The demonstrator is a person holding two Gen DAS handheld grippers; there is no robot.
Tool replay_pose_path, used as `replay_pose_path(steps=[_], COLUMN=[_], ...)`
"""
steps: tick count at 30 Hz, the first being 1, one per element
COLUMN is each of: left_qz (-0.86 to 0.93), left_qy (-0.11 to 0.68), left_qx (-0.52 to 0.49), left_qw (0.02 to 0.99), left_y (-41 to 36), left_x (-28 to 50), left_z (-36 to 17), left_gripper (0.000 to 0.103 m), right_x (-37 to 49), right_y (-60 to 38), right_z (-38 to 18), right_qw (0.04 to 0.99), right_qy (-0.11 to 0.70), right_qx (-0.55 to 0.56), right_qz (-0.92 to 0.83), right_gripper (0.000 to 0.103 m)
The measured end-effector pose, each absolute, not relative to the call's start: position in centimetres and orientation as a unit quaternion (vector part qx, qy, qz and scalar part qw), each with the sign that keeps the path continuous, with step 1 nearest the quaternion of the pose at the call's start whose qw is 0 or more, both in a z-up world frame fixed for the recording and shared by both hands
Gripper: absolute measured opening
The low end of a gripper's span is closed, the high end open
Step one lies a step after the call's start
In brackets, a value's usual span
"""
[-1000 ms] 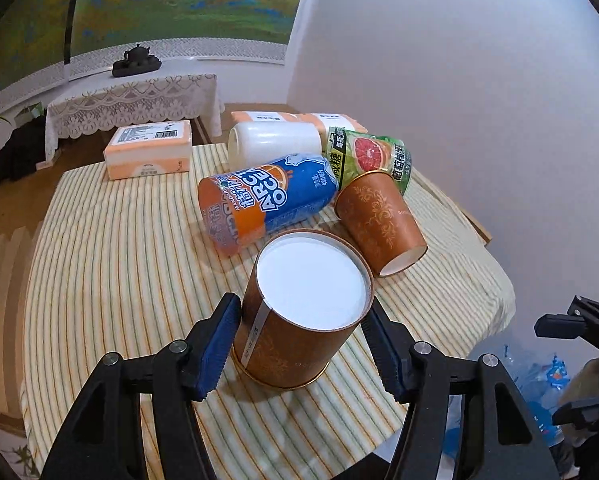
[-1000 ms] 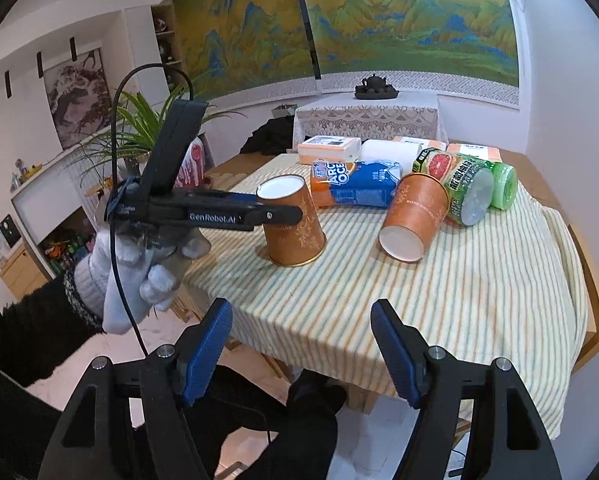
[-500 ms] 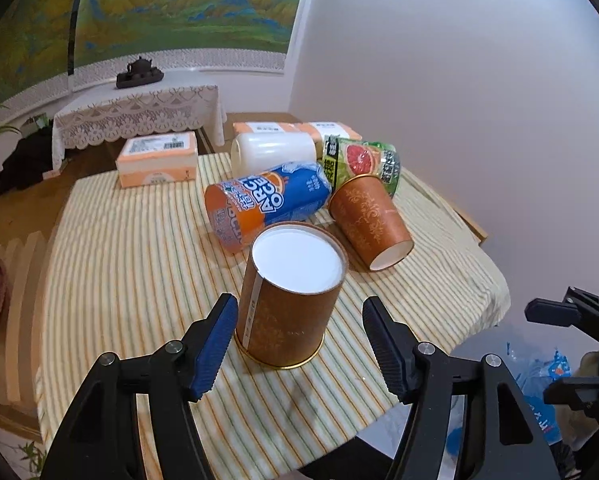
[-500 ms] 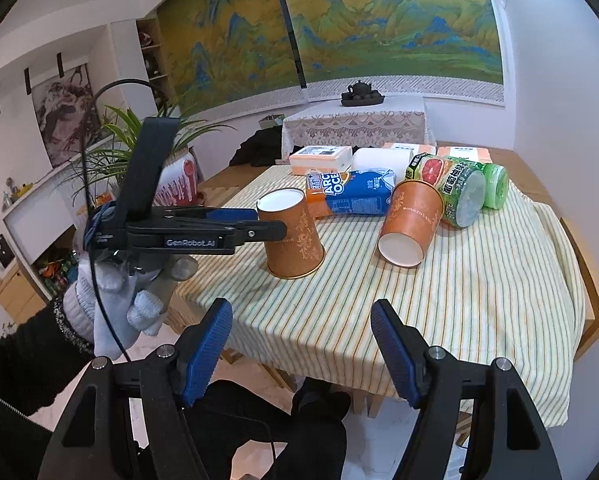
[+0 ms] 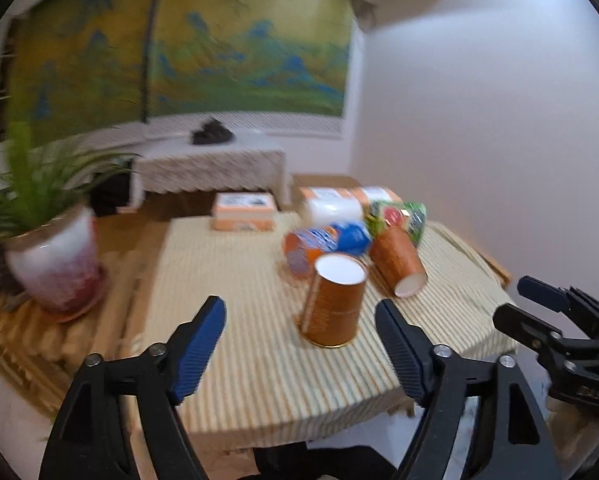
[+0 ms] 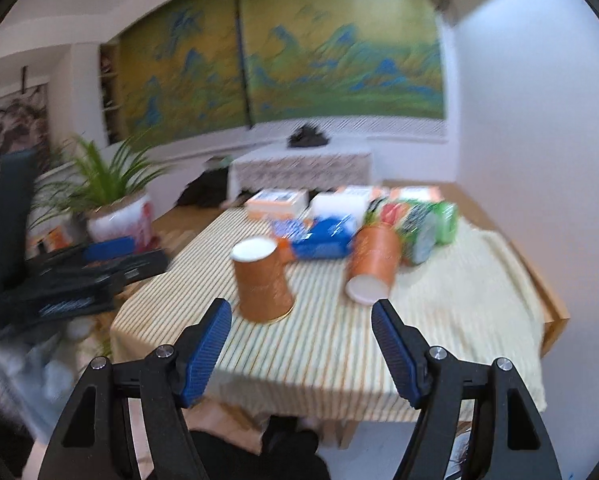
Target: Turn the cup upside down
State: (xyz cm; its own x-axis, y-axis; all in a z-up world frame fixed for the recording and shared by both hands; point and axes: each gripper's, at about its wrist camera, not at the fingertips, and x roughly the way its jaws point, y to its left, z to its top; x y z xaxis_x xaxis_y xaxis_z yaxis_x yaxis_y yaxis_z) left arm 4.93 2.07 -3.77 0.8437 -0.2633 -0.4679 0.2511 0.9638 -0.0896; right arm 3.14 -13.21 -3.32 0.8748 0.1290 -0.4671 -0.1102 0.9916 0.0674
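left tongs [image 5: 299, 344]: spread wide, nothing between the blue pads; a second ago they bracketed the cup close on both sides, now they have pulled back off the near edge of the worktop and tipped up, both views motion-blurred.
right tongs [image 6: 301, 346]: also gaping and empty, hanging out past the worktop edge as before; seen from the left view as a black shape at far right [image 5: 563, 344].
cup [image 5: 333, 300]: stands mouth-down on the striped cloth, white base up, gold rim on the cloth, well apart from both tongs; spot and pose match the earlier frames, only farther from the camera. Same cup from the right view [image 6: 261, 280].
what changed: left tongs let go and retreated; cup stayed put, no wobble visible, though the blur limits that.
meaning for task: looks like the flip is done and this is the withdrawal; nothing left but clearing away, as I judge it.
second cup [image 5: 399, 262]: same brown kind, lying on its side with mouth toward the near edge, just behind the standing one; unmoved.
behind: blue-orange bottle [image 5: 325, 242] lying down, green can [image 5: 403, 216], white container [image 5: 331, 208], orange box [image 5: 243, 210].
worktop [image 5: 227, 320]: striped cloth, near part bare.
off to the left: potted plant [image 5: 51, 248] now in view, since the camera swung.
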Motion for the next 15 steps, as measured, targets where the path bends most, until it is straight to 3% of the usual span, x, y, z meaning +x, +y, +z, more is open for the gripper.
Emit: replay_pose_path(steps=[2,6,10,15], left_qz=[-0.097,-0.034,0.017,0.037], left_qy=[0.226,0.193,0.152,0.136], left_qx=[-0.022,-0.030,-0.029,-0.010], left_qw=[0.969,0.980,0.988,0.990], left_y=[2.8,4.0,4.5,4.1], left_x=[3.3,0.5,-1.9,-3.3], left_z=[-3.3,-2.5,-1.6,-1.2], left_gripper=[0.088,0.091,0.103,0.103], right_x=[2.7,2.0,1.3,0.4], right_y=[-12.9,-12.7,-12.5,-12.2], right_z=[-3.1,-2.6,-2.0,-1.6], right_qw=[0.974,0.977,0.982,0.984], right_qy=[0.224,0.211,0.185,0.168], right_qx=[0.018,0.030,0.028,0.027], right_qz=[0.029,0.008,-0.038,-0.055], right_gripper=[0.079,0.082,0.087,0.093])
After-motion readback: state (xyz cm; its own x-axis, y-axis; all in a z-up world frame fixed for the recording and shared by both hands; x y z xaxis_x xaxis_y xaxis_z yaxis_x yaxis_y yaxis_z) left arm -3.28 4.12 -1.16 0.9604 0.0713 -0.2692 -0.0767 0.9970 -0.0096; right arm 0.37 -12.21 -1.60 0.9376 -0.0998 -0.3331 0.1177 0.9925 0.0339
